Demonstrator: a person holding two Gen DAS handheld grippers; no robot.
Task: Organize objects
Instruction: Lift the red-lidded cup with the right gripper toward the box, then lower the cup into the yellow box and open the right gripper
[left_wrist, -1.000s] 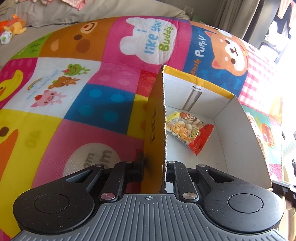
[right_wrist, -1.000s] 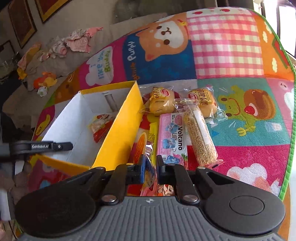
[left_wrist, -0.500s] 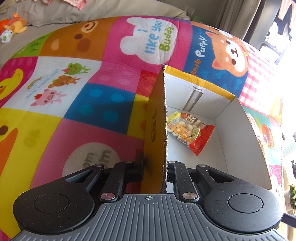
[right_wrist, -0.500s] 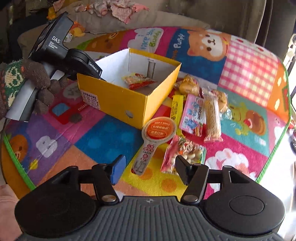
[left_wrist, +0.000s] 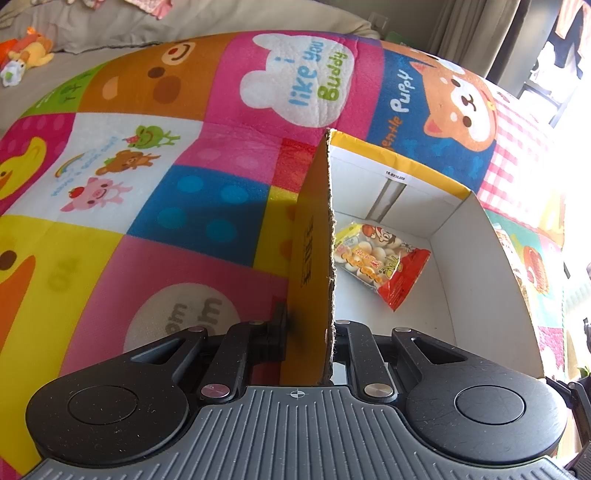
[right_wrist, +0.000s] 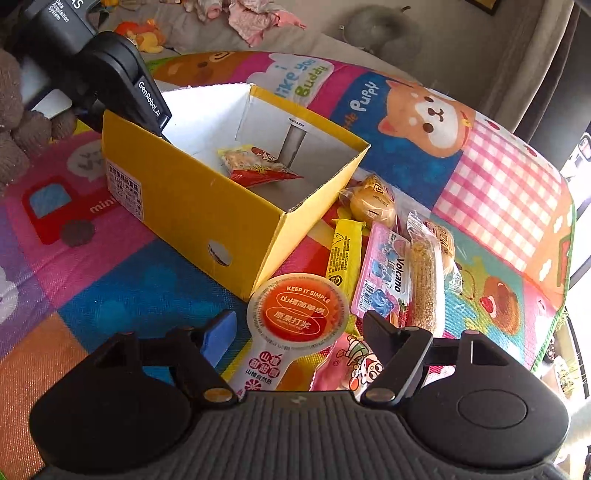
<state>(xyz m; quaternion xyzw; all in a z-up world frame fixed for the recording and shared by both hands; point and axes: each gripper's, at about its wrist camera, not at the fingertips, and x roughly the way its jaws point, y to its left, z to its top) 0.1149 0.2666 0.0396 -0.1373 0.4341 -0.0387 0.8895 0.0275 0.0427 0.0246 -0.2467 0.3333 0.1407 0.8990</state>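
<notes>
Snacks (right_wrist: 384, 269) were seen scattered on the mat (right_wrist: 498, 184) ahead of the right gripper (right_wrist: 299, 332), whose jaws had just been opening and stood wide, the round orange-lidded packet (right_wrist: 297, 317) lying loose between them. One wall of the yellow box (left_wrist: 314, 258) was pinched by the left gripper (left_wrist: 308, 328); a red snack bag (left_wrist: 384, 262) lay inside, beyond its fingers

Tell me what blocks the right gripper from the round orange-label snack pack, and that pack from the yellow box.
Nothing visible does. The right gripper, jaws just opened, hovers above the round orange-label snack pack, which lies uncovered. The yellow box beside it has an open top; only its near wall must be cleared.
</notes>
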